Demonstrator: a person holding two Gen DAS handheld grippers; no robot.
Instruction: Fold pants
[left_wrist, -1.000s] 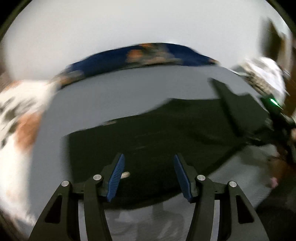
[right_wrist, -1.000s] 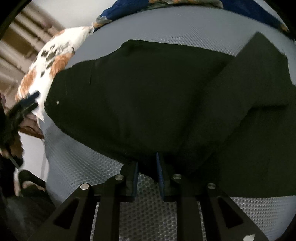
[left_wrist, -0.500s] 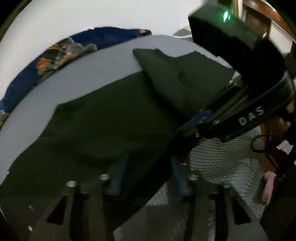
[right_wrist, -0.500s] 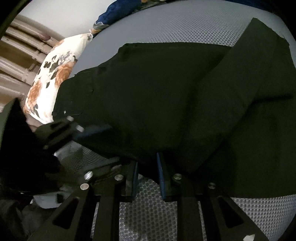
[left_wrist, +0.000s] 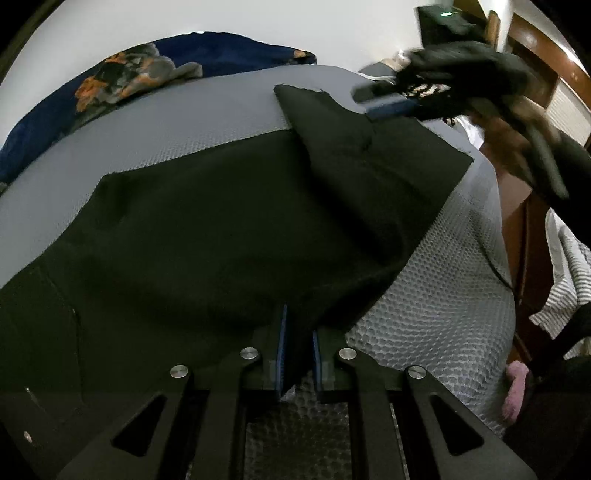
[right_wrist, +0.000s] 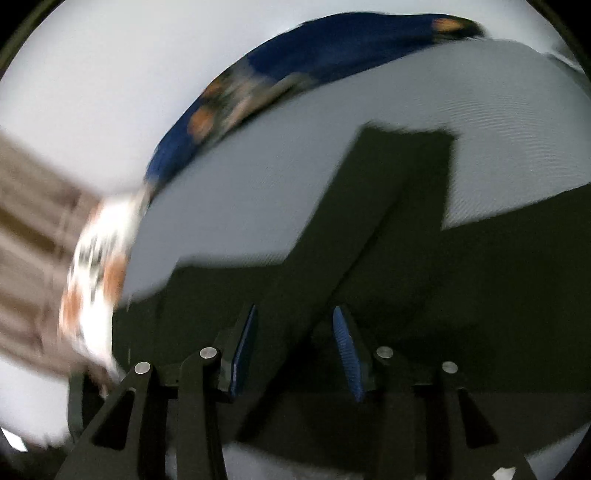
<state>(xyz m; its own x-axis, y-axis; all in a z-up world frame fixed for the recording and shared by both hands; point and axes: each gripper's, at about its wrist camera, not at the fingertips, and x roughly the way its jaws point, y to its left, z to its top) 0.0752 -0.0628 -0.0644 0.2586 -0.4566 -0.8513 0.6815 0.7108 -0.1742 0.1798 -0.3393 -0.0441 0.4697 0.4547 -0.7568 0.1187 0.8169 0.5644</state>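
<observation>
In the left wrist view, one pair of black pants (left_wrist: 207, 236) is seen, spread over a grey bed (left_wrist: 436, 302) with a honeycomb-textured cover. One leg end is folded back across the rest, near the far edge. One dark blue flowered blanket (left_wrist: 122, 81) is laid along the far side of the bed. The left gripper (left_wrist: 297, 332) is pointed steeply down at the near edge of the pants, and its jaws are closed to a narrow gap with a fold of the black cloth pinched between the blue pads. At the upper right the right gripper (left_wrist: 388, 105) is seen, blurred, held above the far leg end; its shape is hard to make out.

In the right wrist view everything is smeared by motion. The same pants (right_wrist: 424, 277) are seen below the right gripper (right_wrist: 295, 350), whose jaws are opening, with no cloth pressed by the pads. One white and orange flowered pillow (right_wrist: 96, 273) is made out at the left. The blanket (right_wrist: 295, 62) is cut off at the top.
</observation>
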